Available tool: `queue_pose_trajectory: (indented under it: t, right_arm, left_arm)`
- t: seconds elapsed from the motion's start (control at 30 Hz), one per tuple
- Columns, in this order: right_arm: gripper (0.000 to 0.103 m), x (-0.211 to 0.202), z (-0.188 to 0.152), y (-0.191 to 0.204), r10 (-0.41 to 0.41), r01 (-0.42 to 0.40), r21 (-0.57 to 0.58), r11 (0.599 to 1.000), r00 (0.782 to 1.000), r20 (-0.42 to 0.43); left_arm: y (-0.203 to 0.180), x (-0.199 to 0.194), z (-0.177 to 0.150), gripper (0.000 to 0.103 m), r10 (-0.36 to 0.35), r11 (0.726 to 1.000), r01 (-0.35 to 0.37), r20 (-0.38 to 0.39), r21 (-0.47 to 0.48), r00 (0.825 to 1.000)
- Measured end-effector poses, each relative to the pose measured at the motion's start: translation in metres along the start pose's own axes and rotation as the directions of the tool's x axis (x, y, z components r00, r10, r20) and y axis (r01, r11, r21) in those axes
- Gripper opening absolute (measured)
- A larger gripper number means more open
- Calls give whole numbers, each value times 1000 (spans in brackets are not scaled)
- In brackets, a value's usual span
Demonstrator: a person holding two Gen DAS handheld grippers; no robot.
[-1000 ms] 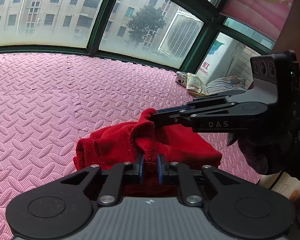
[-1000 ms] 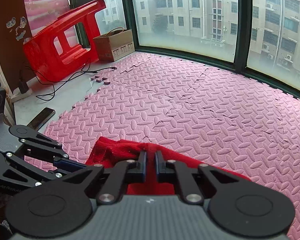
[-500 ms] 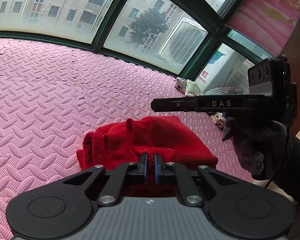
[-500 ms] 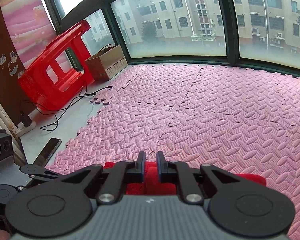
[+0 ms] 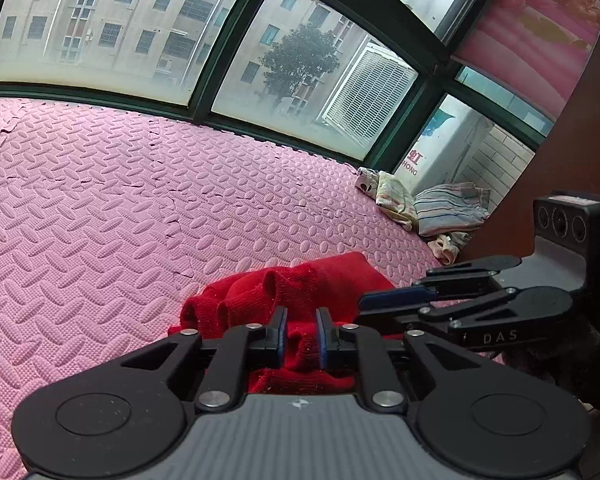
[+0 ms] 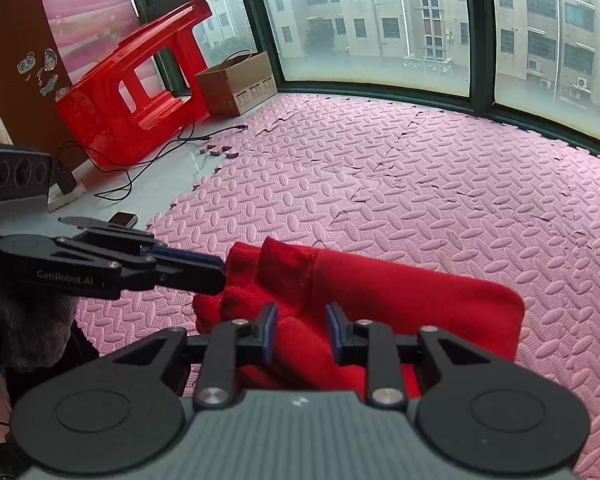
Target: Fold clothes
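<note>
Red garment (image 6: 380, 292): bunched on the pink foam mat (image 6: 420, 184), directly under both tools.
Left tool (image 5: 301, 334): fingers parted, fabric fold between them.
Right tool (image 6: 301, 330): spread above the cloth.

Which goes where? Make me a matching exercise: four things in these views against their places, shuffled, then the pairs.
Things:
1. red garment
2. red stool
3. cardboard box
4. striped cloth

Places:
A. tipped over on bare floor
B. bunched on the pink mat, nearest the cameras
C. upright against the window, beside the stool
D. at the mat's far corner, in the left wrist view

Pairs: 1-B, 2-A, 3-C, 4-D.
</note>
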State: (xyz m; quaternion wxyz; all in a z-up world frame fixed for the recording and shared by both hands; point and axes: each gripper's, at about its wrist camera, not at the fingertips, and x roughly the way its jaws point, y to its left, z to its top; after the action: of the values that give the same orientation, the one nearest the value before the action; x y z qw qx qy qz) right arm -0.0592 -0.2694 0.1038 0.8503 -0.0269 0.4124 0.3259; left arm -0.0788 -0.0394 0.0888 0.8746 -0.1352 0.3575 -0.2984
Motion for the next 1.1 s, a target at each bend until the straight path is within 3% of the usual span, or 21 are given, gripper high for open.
queue_pose_trajectory:
  t: [0.17, 0.43, 0.7, 0.73, 0.8, 0.87, 0.93, 1.1]
  right_arm:
    - [27, 6, -21, 26, -12, 10, -101, 995, 1000, -22]
    - [29, 7, -26, 32, -21, 19, -125, 992, 1000, -15]
    - [34, -2, -23, 32, -22, 25, -117, 993, 999, 25]
    - [34, -5, -22, 32, -21, 24, -115, 993, 999, 32]
    - [36, -8, -22, 34, -29, 34, -122, 992, 999, 41]
    - [39, -7, -23, 37, -44, 50, -136, 989, 998, 50]
    - [49, -6, -24, 40, -58, 66, -145, 987, 997, 59]
    - [52, 6, -28, 44, -58, 65, -152, 986, 997, 47]
  left_arm:
    - [-7, 23, 10, 16, 10, 1000, -9, -23, 24, 1000]
    - [-17, 60, 26, 16, 27, 998, -23, -59, 62, 998]
    - [9, 45, 32, 17, 14, 998, -15, -20, -66, 1000]
    - [12, 43, 32, 19, 12, 996, -13, -15, -83, 1000]
    - [15, 34, 33, 37, 31, 995, -31, -1, -97, 1000]
    - [17, 23, 32, 47, 62, 994, -60, 12, -92, 998]
    - [17, 15, 28, 52, 81, 993, -80, 14, -85, 997]
    - [16, -3, 14, 73, 126, 990, -125, 19, -67, 992]
